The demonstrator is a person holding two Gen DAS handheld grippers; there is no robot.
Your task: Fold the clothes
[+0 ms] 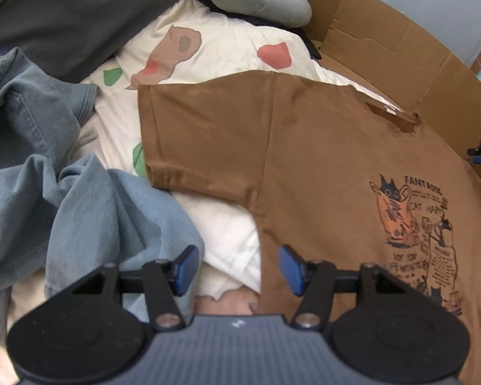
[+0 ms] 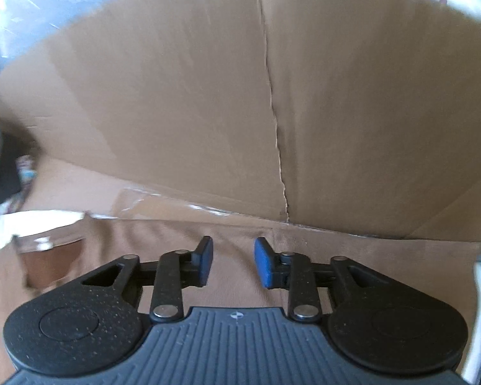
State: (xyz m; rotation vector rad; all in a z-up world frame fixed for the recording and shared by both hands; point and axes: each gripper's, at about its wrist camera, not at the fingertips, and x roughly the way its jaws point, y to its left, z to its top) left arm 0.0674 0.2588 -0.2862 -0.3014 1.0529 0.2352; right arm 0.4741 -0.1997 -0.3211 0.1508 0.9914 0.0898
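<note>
while one brown t-shirt (image 1: 320,166) is lying flat, front up, on the patterned white quilt (image 1: 215,54) beside the cardboard (image 1: 394,48), its cat print (image 1: 413,240) is showing near the chest. one sleeve is spreading leftward. two denim garments (image 1: 48,160) are lying crumpled beside it. left gripper (image 1: 239,269) and right gripper (image 2: 232,261) are both hovering parted, gripping nothing.

The right gripper (image 2: 232,261) hangs over a brown T-shirt (image 2: 240,240), its blue-padded jaws apart with nothing between them. Beyond the shirt stands a cardboard wall (image 2: 176,96) with a vertical tear (image 2: 277,134).
</note>
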